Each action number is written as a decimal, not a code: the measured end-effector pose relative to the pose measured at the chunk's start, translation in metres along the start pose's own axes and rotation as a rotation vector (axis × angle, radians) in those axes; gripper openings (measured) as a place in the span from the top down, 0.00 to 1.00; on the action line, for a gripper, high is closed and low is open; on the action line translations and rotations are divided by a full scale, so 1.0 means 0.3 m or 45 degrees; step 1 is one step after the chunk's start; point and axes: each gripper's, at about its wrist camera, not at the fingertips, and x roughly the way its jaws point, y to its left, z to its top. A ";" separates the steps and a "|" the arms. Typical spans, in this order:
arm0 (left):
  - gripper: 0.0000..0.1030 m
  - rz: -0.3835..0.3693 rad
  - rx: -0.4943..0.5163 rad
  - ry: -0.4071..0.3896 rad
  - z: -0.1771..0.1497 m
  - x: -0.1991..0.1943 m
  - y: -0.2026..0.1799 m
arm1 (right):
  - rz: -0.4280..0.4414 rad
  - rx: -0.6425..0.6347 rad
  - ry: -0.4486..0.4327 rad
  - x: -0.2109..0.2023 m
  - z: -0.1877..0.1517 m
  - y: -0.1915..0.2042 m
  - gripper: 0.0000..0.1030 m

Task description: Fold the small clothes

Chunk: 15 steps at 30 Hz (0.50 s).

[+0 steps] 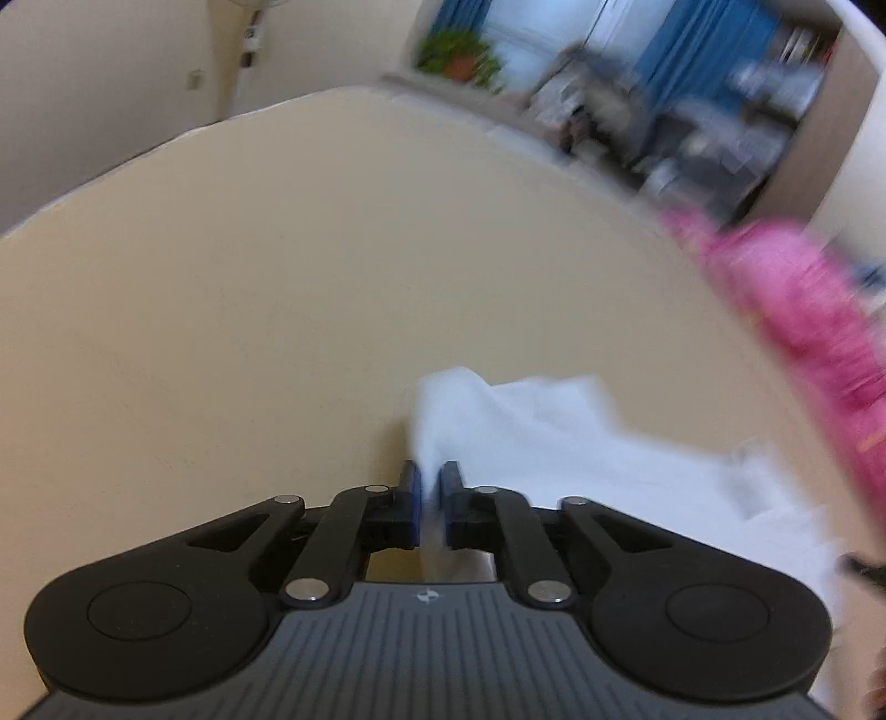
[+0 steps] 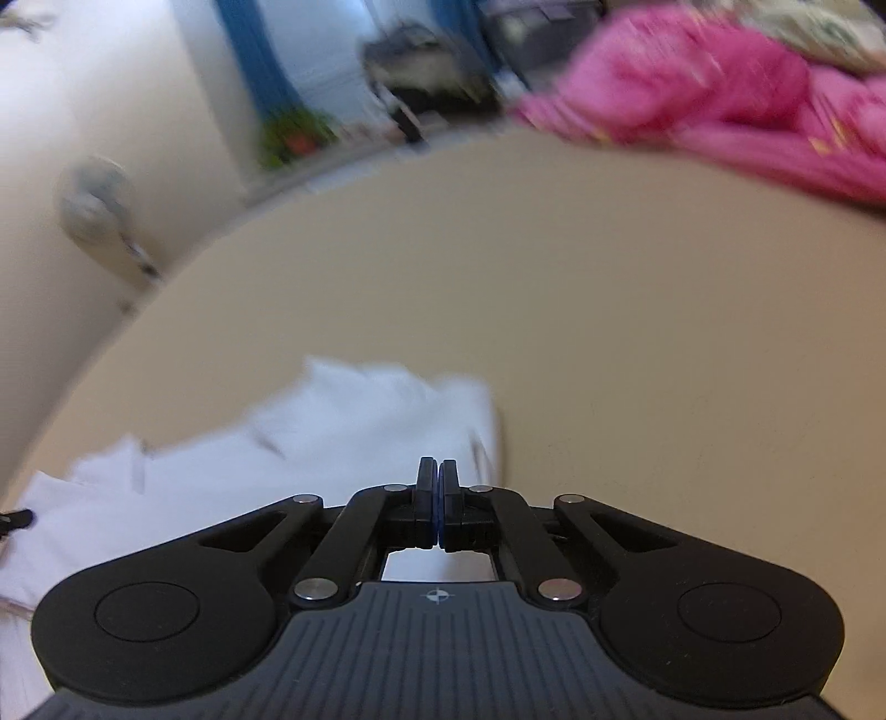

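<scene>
A white garment [image 1: 554,443] lies crumpled on the beige table [image 1: 277,277], blurred by motion. My left gripper [image 1: 431,476] is shut on a bunched edge of it, and white fabric shows between the blue pads. In the right wrist view the same white garment [image 2: 332,432] spreads to the lower left. My right gripper [image 2: 437,471] is over its right part with the pads pressed together. No fabric shows between them.
A pink garment [image 1: 803,310] lies heaped at the table's right side, seen at the far right as pink cloth [image 2: 692,94] in the right wrist view. Bare tabletop [image 2: 637,332] stretches ahead. Beyond the far edge are a potted plant [image 1: 454,50] and blurred clutter.
</scene>
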 end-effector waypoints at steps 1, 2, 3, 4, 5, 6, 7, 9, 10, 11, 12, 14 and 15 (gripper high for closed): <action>0.88 0.100 0.016 -0.005 0.003 -0.008 0.002 | -0.080 -0.001 0.047 0.022 -0.006 -0.008 0.98; 0.88 0.115 -0.013 -0.040 0.015 -0.038 0.016 | -0.164 0.009 0.079 0.035 -0.012 -0.021 0.96; 0.88 0.072 -0.050 -0.076 0.027 -0.079 0.028 | -0.202 0.022 0.066 0.027 -0.011 -0.028 0.96; 0.88 -0.004 -0.068 -0.116 0.035 -0.124 0.032 | -0.181 0.029 0.017 -0.001 -0.001 -0.027 0.96; 0.88 -0.085 -0.045 -0.139 0.032 -0.161 0.021 | -0.136 0.025 -0.036 -0.034 0.008 -0.019 0.96; 0.88 -0.139 0.002 -0.131 0.021 -0.178 0.006 | -0.075 0.006 -0.085 -0.067 0.013 -0.006 0.96; 0.87 -0.177 0.068 -0.083 -0.003 -0.173 -0.016 | -0.023 -0.021 -0.106 -0.085 0.011 0.006 0.91; 0.84 -0.149 0.219 0.136 -0.067 -0.094 -0.060 | -0.007 -0.058 -0.001 -0.058 -0.015 0.020 0.81; 0.78 -0.028 0.293 0.245 -0.111 -0.042 -0.078 | -0.058 -0.069 0.112 -0.018 -0.039 0.018 0.78; 0.74 0.044 0.342 0.202 -0.139 -0.052 -0.097 | -0.104 -0.052 0.194 0.008 -0.061 0.006 0.78; 0.75 0.075 0.377 0.159 -0.138 -0.084 -0.126 | -0.105 -0.006 0.197 0.004 -0.069 -0.003 0.75; 0.73 -0.006 0.335 0.024 -0.132 -0.166 -0.147 | -0.060 0.027 0.078 -0.052 -0.062 -0.003 0.75; 0.67 -0.034 0.318 -0.010 -0.154 -0.180 -0.135 | -0.070 -0.027 0.042 -0.061 -0.077 0.000 0.74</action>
